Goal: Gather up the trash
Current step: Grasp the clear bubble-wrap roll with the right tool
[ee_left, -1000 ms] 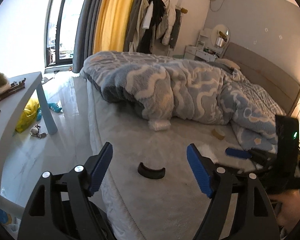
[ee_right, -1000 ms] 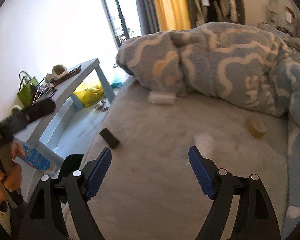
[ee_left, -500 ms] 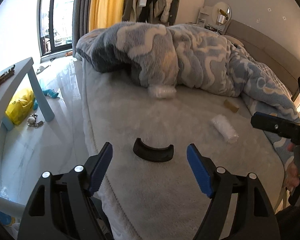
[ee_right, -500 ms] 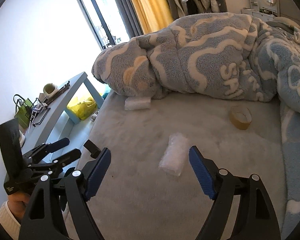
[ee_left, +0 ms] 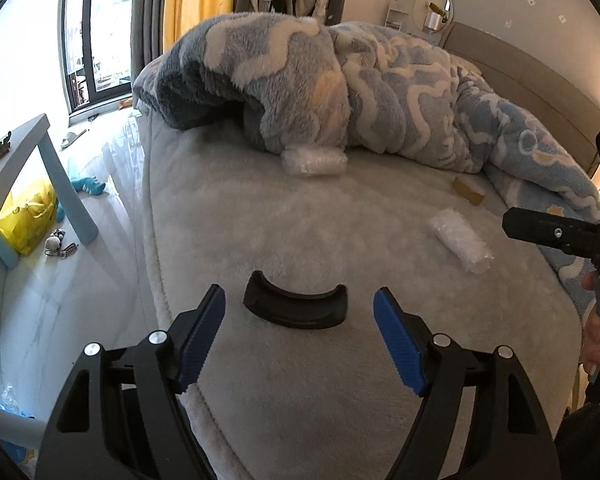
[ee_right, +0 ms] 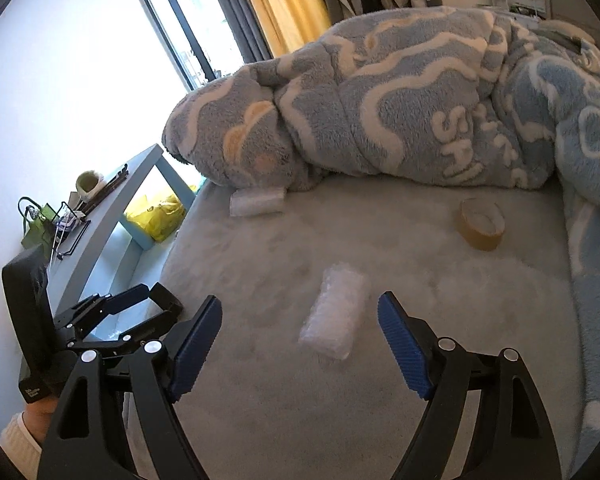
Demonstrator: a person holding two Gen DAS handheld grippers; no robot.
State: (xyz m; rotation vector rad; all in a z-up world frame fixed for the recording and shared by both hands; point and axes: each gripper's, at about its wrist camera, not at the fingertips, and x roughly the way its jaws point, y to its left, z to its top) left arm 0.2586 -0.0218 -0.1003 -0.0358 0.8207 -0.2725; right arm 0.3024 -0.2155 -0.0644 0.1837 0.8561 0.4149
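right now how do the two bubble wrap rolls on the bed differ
The near bubble wrap roll lies in the open on the bed, just ahead of the open right gripper; the far bubble wrap roll is tucked against the blanket edge. The near one points away from the right gripper, the far one lies crosswise. Both are whitish, translucent and loosely rolled.

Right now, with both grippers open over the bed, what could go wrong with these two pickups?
1. The left gripper lines up with the curved black plastic piece, which lies flat on plush bedding; the jaws may snag fabric.
2. The bubble-wrap roll ahead of the right gripper looks soft and round, so it may roll or squash out.
3. The second bubble-wrap roll sits against the blanket, easily missed.
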